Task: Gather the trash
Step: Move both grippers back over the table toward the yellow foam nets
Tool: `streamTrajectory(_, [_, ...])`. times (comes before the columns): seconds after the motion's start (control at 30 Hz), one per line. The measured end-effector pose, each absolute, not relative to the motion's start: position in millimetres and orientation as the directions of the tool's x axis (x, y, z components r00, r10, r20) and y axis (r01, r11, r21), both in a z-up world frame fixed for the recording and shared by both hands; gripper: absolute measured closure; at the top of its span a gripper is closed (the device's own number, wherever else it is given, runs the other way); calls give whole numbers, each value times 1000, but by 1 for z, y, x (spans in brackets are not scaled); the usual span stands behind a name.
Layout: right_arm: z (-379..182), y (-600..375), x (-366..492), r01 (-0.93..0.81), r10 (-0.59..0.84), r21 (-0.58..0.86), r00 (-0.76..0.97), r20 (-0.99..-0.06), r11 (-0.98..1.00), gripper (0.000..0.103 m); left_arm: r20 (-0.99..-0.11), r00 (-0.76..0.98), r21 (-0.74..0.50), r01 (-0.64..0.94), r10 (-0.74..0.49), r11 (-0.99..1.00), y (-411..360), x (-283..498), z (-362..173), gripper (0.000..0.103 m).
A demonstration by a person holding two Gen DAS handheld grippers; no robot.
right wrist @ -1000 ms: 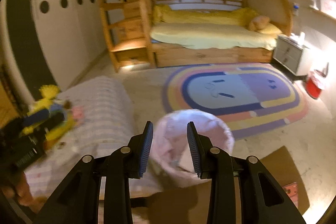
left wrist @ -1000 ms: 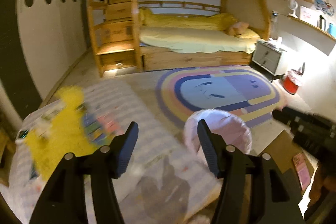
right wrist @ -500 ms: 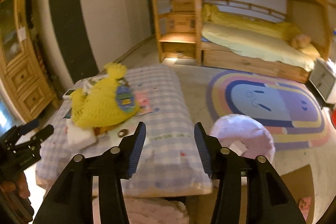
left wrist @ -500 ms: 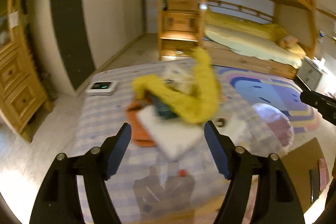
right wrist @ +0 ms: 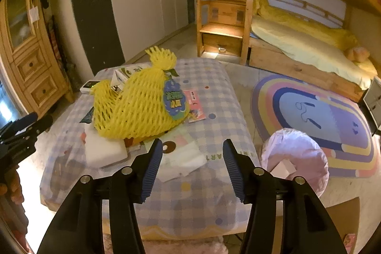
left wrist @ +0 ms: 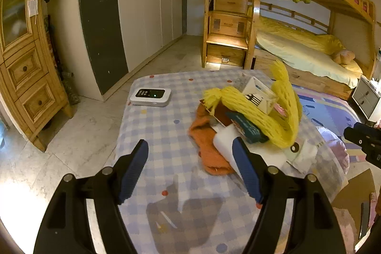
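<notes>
On the checked cloth's near edge, letters reading roughly "ART" show beside the white wrapper (right wrist: 184, 160); the blue tag (right wrist: 173, 100) on the yellow foam net (right wrist: 138, 108) carries print too small to read. The trash pile sits mid-tabletop (left wrist: 154, 135): net, orange cloth (left wrist: 207, 144), white foam block (right wrist: 104, 150), pink card (right wrist: 195, 105). A second ago both cameras faced the pink-lined bin (right wrist: 297, 154) and the rug; now they face the pile, with the bin off to the right on the floor. The left claw (left wrist: 190, 170) stands wide apart over bare cloth, holding nothing, its right finger in front of the pile's edge. The right claw (right wrist: 193, 164) is opening, empty, above the wrapper.
</notes>
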State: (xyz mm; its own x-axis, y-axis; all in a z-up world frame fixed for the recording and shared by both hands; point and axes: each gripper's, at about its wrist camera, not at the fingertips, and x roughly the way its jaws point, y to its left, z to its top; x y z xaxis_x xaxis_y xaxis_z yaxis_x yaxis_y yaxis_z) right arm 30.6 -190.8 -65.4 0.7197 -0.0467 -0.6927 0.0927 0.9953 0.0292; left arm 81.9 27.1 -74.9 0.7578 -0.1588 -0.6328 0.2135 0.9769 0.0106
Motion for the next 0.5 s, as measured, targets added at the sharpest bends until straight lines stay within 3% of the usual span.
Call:
streamTrajectory(0.27, [-58, -180, 46, 83, -44, 25, 735, -676, 996, 49, -628, 760, 28, 237, -167, 971, 26, 100, -73, 27])
streamTrajectory(0.4, [-56, -168, 60, 49, -14, 33, 737, -676, 998, 38, -624, 766, 22, 211, -152, 977, 28, 108, -71, 26])
streamTrajectory(0.5, [-54, -156, 77, -1, 10, 14, 743, -669, 1000, 37, -620, 773, 14, 177, -131, 984, 36, 110, -69, 23])
